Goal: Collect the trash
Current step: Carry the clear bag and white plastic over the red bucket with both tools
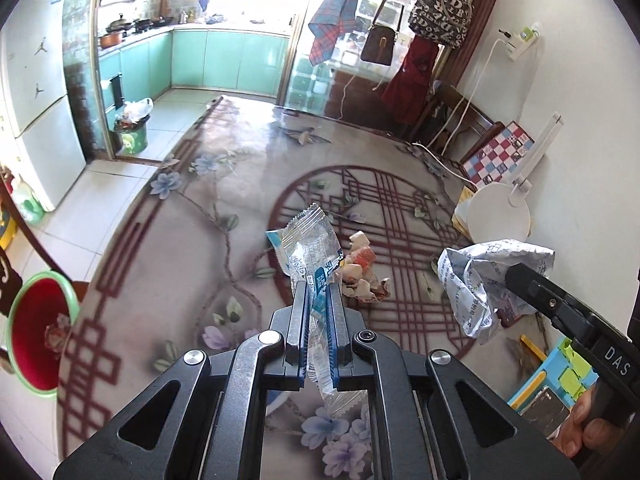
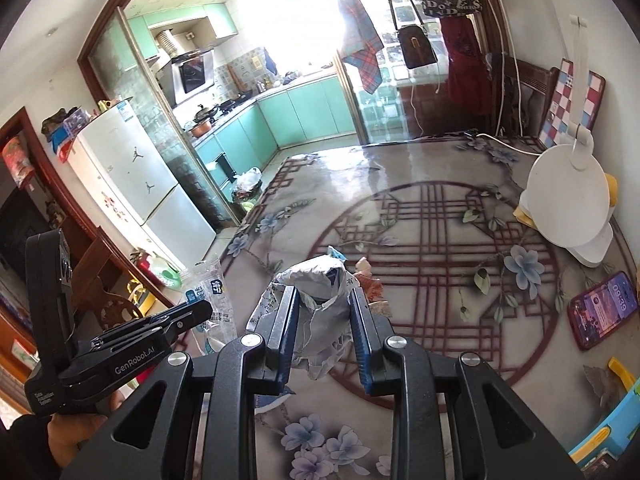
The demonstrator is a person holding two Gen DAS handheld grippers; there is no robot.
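Observation:
My left gripper (image 1: pixel 318 292) is shut on a clear plastic wrapper (image 1: pixel 310 240) with blue print, held above the table. The same wrapper shows at the left of the right wrist view (image 2: pixel 212 300). My right gripper (image 2: pixel 324 296) is shut on a crumpled ball of printed white paper (image 2: pixel 316 280), also seen at the right of the left wrist view (image 1: pixel 480 276). A small pile of orange and white scraps (image 1: pixel 362 272) lies on the table just beyond the left gripper, and partly shows behind the paper (image 2: pixel 370 280).
The table (image 1: pixel 224 216) has a floral, red lattice cover. A white lamp base (image 2: pixel 568 196) and a phone (image 2: pixel 604 310) lie at the right. A red basin with a green rim (image 1: pixel 40 332) stands by the table's left edge. A bin (image 1: pixel 130 132) stands in the kitchen doorway.

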